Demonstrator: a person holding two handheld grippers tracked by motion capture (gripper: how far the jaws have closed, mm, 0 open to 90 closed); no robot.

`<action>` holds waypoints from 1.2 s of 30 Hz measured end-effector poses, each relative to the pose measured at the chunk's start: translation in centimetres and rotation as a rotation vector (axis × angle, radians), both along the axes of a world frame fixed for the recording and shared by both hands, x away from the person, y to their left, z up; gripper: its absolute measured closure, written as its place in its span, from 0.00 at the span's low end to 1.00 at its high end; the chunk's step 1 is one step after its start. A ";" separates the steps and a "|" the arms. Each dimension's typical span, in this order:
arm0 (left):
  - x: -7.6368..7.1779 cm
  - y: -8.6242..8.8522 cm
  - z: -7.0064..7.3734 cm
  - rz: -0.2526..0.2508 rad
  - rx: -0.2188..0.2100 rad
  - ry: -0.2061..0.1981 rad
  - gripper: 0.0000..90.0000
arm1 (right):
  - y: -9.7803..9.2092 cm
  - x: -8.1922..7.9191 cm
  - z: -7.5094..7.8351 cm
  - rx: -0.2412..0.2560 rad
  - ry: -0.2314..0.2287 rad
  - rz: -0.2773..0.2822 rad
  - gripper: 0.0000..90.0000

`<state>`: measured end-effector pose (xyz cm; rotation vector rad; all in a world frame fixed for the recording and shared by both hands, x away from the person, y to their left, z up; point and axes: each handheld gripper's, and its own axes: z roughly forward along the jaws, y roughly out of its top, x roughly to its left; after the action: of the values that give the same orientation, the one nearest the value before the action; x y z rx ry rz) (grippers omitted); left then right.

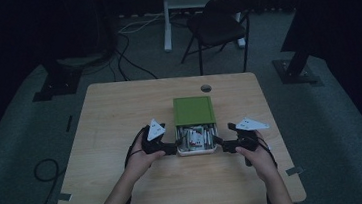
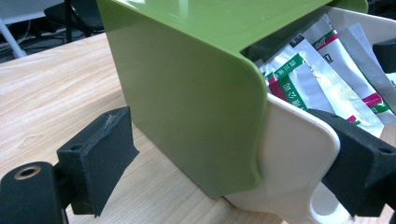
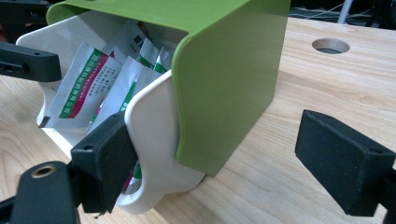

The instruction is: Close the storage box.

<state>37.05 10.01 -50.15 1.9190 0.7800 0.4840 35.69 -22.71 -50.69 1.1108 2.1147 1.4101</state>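
left gripper [image 1: 173, 147]: jaws wide apart, one pad inside white tray [image 1: 197, 151] wall, gripping nothing | tray: mid-table [image 1: 120, 113], half under green cover [image 1: 193, 110], holding sachets [image 1: 195, 137] | right gripper [image 1: 221, 144]: jaws wide, straddling tray corner, unclamped

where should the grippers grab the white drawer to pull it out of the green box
Grip the white drawer by its two side walls near the open front, one gripper from each side. The green box covers the rear, so only the front walls stick out. The left gripper and right gripper already straddle those walls, open.
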 end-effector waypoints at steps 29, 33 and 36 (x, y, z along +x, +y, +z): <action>1.7 0.0 -0.1 0.016 0.007 -0.010 0.12 | 0.3 1.4 -0.1 0.000 -0.014 -0.044 0.15; 2.0 -0.1 0.0 0.022 0.009 -0.011 0.12 | 0.4 1.6 -0.1 -0.001 -0.013 -0.049 0.15; 2.1 -0.1 0.0 0.022 0.015 -0.013 0.12 | 0.4 1.8 -0.1 0.001 -0.014 -0.058 0.15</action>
<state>39.11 9.93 -50.14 1.9211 0.7917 0.5166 37.46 -22.29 -50.84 1.1498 2.0560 1.3884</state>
